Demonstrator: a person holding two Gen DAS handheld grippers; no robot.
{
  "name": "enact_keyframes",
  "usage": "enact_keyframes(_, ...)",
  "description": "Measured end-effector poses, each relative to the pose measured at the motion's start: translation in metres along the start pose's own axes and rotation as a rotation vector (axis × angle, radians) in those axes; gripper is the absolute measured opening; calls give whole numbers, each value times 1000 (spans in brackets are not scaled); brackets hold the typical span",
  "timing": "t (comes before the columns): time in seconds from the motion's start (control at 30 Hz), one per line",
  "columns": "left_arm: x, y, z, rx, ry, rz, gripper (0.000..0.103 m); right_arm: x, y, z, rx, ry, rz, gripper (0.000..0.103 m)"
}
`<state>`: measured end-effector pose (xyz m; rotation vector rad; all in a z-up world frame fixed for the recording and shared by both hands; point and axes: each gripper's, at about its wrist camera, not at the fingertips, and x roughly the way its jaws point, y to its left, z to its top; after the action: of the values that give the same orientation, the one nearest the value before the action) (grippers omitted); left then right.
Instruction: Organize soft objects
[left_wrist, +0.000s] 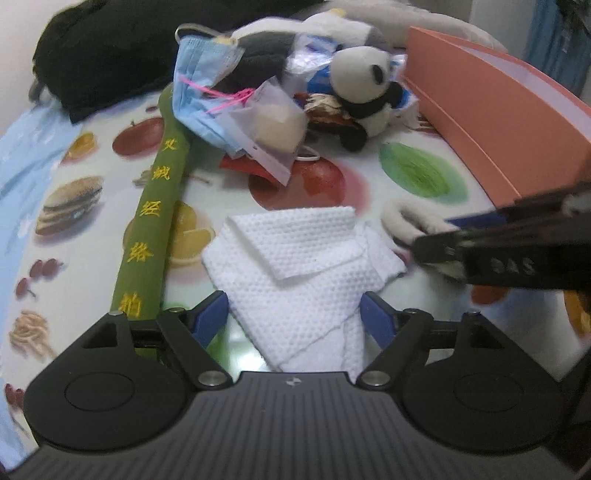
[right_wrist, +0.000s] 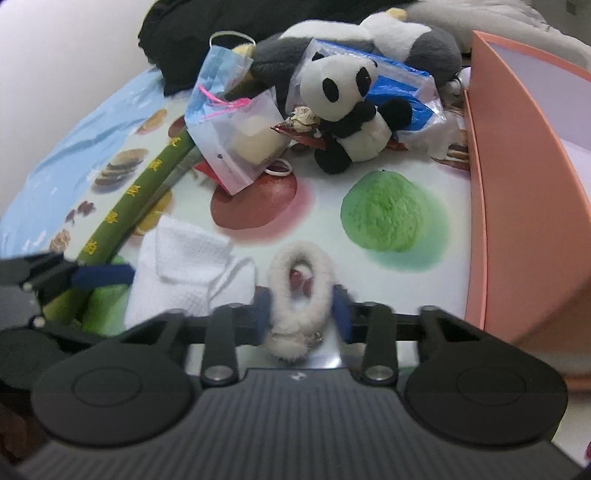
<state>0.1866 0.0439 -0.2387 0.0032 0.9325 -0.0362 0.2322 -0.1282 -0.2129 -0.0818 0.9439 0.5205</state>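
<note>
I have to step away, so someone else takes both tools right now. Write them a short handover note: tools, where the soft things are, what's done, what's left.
Left tool: open, its blue pads either side of the white folded cloth, not pressing.
Right tool: pads closed in around the fluffy white loop, apparently gripping; blurred, so check.
Pile at the back of the table: panda plush, grey-and-white plush, blue face mask, clear pouch. Green embroidered roll lies beside the cloth.
Orange box stands on the right; no soft items visible inside it.
Done: apparently nothing sorted yet.
Left: probably cloth, loop, plushes, roll.
</note>
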Motion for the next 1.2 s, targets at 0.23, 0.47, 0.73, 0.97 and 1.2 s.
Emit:
enact_keyframes(0.23, 23, 6, 37, -57, 63, 0, 62, 4, -12, 21, 63, 106, 33, 14)
enact_keyframes(0.47, 30, 4, 57, -57, 141, 2, 22, 3, -13, 35, 72, 135, 26, 13)
enact_keyframes(0.73, 17, 25, 56, -233, 109, -51, 15, -4, -10, 34, 69, 53, 8, 12)
enact_keyframes(0.97, -24, 30, 55, -267, 0, -98, 15, -37, 5, 35, 54, -85, -22, 12)
enact_keyframes(1.2, -92, 21, 59, -255, -117, -161, 15, -104, 25, 31, 86, -203, -48, 12)
